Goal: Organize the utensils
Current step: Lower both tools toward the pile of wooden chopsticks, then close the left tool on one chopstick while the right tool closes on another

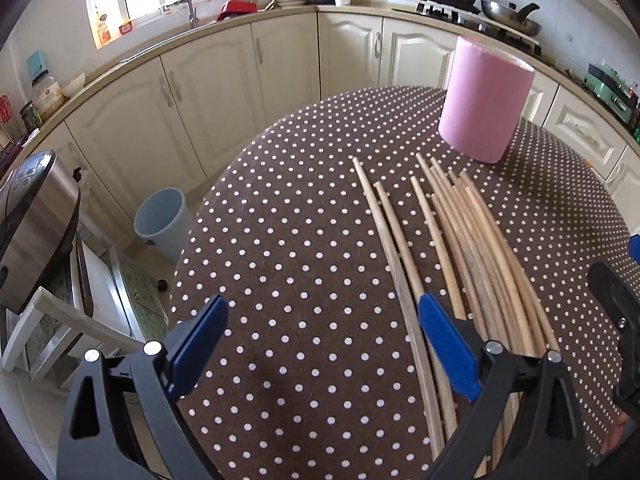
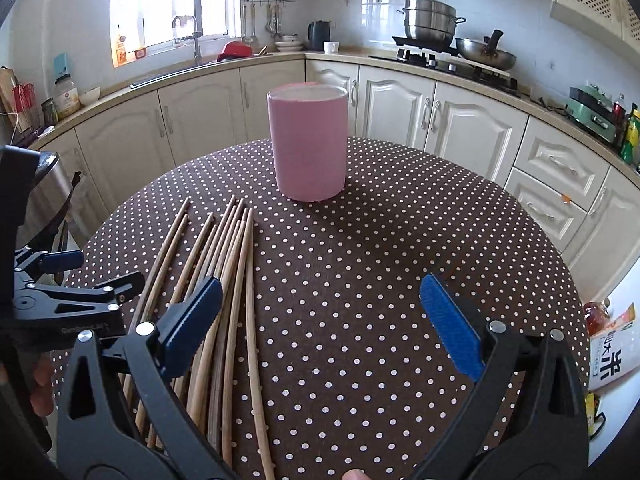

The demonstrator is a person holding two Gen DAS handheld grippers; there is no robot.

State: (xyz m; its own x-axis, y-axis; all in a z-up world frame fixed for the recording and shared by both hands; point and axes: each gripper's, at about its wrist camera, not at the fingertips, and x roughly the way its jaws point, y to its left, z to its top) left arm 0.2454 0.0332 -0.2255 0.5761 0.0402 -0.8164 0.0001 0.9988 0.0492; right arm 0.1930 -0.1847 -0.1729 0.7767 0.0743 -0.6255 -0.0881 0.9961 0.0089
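Several wooden chopsticks [image 1: 460,240] lie loose in a fan on the brown dotted tablecloth [image 1: 300,240]; in the right wrist view the chopsticks [image 2: 224,264] run down the left side. A pink cylindrical holder [image 1: 486,100] stands upright beyond their far tips, seen centrally as the pink holder [image 2: 308,142] from the right. My left gripper [image 1: 322,336] is open just above the cloth, its right finger over the leftmost sticks. My right gripper [image 2: 320,312] is open with nothing between its fingers, its left finger over the bundle. The left gripper [image 2: 80,280] also shows at the far left.
The round table [image 2: 440,240] sits in a kitchen ringed by cream cabinets [image 2: 400,112]. A grey bin [image 1: 162,222] and a steel cooker [image 1: 36,216] stand on the left below the table edge. A printed bag [image 2: 612,348] lies off the right edge.
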